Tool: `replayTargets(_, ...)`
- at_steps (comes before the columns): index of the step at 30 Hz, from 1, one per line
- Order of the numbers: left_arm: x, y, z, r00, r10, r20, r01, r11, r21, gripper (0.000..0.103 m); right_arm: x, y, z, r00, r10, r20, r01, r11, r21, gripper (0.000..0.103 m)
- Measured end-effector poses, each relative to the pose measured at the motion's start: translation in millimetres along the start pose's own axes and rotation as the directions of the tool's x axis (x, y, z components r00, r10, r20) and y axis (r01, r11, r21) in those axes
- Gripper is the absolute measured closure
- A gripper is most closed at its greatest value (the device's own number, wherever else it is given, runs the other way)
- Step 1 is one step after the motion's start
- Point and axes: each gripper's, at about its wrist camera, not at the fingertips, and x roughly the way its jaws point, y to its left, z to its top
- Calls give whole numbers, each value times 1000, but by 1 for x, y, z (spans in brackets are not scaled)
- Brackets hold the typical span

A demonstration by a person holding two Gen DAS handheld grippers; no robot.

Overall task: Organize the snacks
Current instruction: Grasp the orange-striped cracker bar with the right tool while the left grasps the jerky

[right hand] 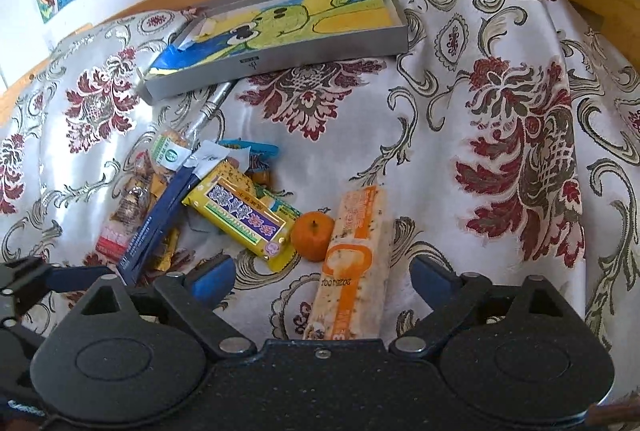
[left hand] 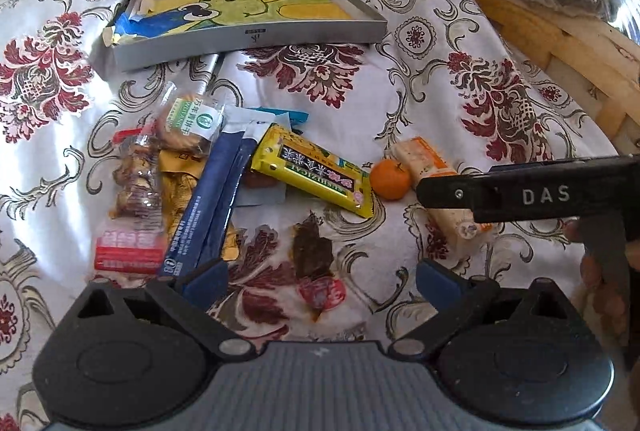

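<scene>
Both grippers stand wide open and hold nothing. The right gripper [right hand: 322, 279] hangs low over the orange-and-white snack bar [right hand: 354, 263], which lies lengthwise between its blue fingers [right hand: 212, 279]; whether they touch the wrapper I cannot tell. A small orange [right hand: 312, 235] sits just beside the bar, touching a yellow packet [right hand: 244, 221]. The left gripper [left hand: 322, 281] hovers above a dark snack in clear wrapper [left hand: 312, 251] on the floral cloth [left hand: 460, 43]. Further back rests the grey tray [left hand: 248, 41].
</scene>
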Motion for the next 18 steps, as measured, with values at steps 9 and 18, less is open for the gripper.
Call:
replayTargets(9,23,6,4,998,-4,-70,1,999,-38,18,8,-5,-2,1000,8,-17,-7,999,33,21)
replayTargets(18,37,10,5,993,11,-120,-17,998,-53,35,20,-3,-4,999,6,-42,-5,1000,19,29)
